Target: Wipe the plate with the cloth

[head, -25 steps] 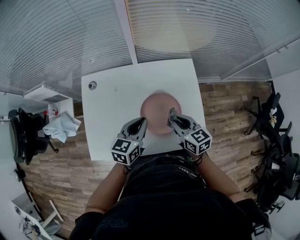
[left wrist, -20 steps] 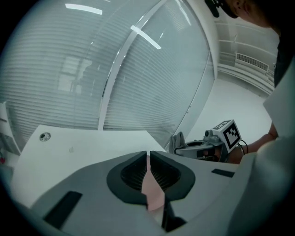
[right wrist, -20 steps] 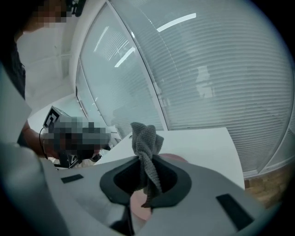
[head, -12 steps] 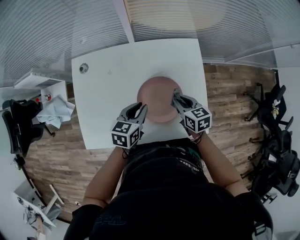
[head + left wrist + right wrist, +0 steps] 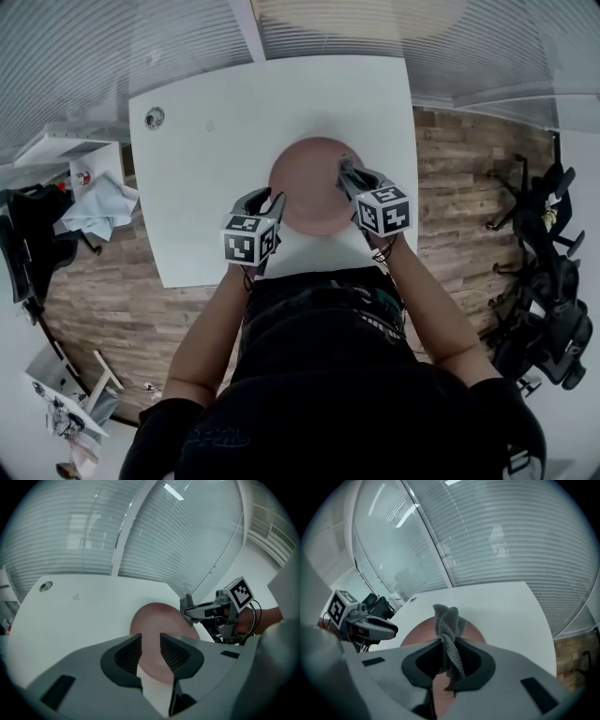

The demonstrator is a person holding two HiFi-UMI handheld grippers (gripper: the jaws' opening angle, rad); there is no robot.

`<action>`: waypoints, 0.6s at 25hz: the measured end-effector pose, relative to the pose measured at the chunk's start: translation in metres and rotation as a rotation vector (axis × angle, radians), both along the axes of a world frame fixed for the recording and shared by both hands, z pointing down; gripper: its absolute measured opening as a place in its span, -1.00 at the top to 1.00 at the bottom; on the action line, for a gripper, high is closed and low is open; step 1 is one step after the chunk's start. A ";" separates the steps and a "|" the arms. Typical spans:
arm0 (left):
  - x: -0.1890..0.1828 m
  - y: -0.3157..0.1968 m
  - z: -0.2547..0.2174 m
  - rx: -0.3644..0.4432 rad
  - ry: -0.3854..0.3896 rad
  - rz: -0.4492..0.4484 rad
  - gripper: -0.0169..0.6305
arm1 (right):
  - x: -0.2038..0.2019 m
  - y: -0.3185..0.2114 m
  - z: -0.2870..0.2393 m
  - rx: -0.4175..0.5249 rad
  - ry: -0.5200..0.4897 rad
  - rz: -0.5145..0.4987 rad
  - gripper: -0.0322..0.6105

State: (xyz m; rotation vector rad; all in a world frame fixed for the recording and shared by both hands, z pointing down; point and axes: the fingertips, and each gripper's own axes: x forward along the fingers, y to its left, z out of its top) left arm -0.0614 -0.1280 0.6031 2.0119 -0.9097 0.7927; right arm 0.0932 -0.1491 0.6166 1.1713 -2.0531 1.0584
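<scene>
**Head view.** A white tabletop (image 5: 216, 112) carries a round, reddish-brown plate (image 5: 302, 183) near its front edge, directly before the person (image 5: 319, 375). The left tool (image 5: 267, 199) stands just beside the plate's left rim and points forward and down. The right tool (image 5: 345, 169) stands at the plate's right rim and points the same way. Each tool bears a cube (image 5: 246, 239) with square markers at its rear. A small round fitting (image 5: 155, 117) sits in the tabletop's far left corner, and wood-plank floor (image 5: 122, 300) surrounds the tabletop.

**Left gripper view.** The jaws are opening. A narrow gap separates the ribbed pads and holds nothing; the plate and the tabletop show through it from beyond.

**Right gripper view.** The jaws are clamped on a grey knitted cloth (image 5: 449, 630). The cloth is bunched between the pads, rising above them in a fold and trailing a short tail below. The plate lies beyond and beneath the cloth. Whether cloth and plate touch cannot be told.
</scene>
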 end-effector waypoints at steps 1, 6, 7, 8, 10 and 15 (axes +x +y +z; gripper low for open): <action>-0.001 0.000 0.008 -0.013 0.001 -0.010 0.55 | 0.000 -0.001 0.004 -0.017 -0.001 -0.003 0.77; -0.006 -0.004 0.044 -0.041 0.026 -0.061 0.48 | 0.000 -0.004 0.023 -0.077 0.008 0.001 0.77; -0.008 -0.005 0.048 -0.047 0.020 -0.065 0.48 | 0.000 -0.004 0.028 -0.094 0.016 -0.001 0.77; -0.010 -0.006 0.051 -0.057 0.011 -0.068 0.48 | 0.000 -0.003 0.032 -0.113 0.027 -0.003 0.77; -0.014 -0.007 0.050 -0.085 -0.017 -0.071 0.48 | 0.000 -0.003 0.040 -0.143 0.055 -0.005 0.77; -0.015 -0.007 0.060 -0.133 -0.022 -0.085 0.48 | 0.003 -0.005 0.052 -0.180 0.095 -0.003 0.77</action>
